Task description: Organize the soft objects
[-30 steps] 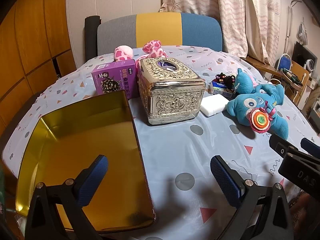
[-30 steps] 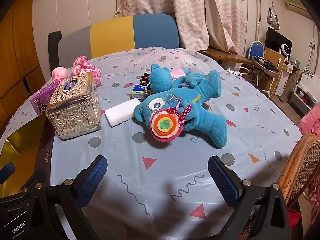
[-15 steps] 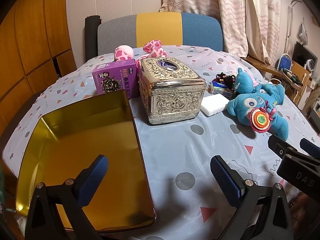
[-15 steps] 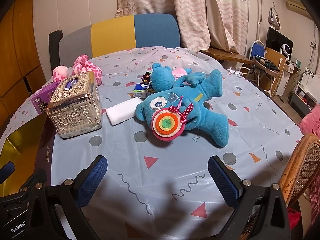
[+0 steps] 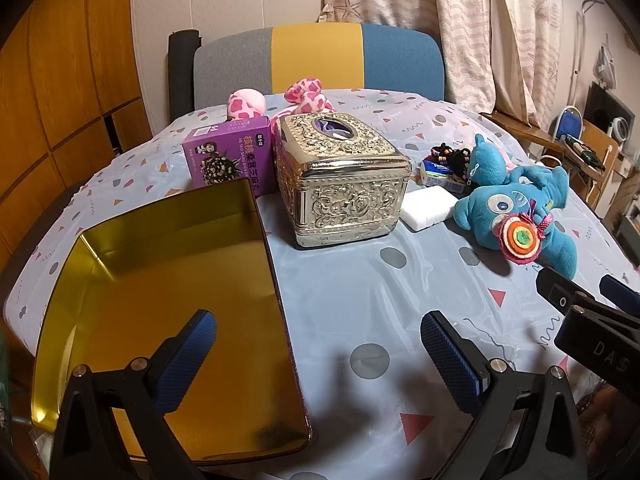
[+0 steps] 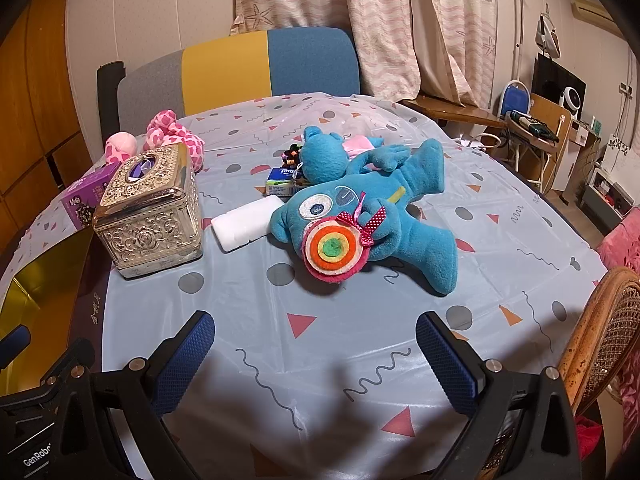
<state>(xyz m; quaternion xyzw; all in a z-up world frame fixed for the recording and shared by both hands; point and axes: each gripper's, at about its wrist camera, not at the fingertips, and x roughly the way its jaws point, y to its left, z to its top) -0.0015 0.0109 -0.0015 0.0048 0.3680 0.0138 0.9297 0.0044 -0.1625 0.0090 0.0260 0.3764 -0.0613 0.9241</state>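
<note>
Both the left gripper [image 5: 318, 354] and right gripper [image 6: 314, 354] are wide open, empty; blue plush toy [image 6: 372, 216] lies ahead of the right fingers.

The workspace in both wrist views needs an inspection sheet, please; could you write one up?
Surface: round table under a patterned blue cloth.
Job's things: blue plush toy lying flat at centre; pink spotted plush at the far side; gold tin tray, nothing in it.
Clutter: ornate metal tissue box, purple carton, white pad, tissue pack, hair ties.
Grippers: left gripper and right gripper open, holding nothing.
Cables: nothing seen on the table.
Surroundings: tricolour chair, curtains, wicker chair.
</note>
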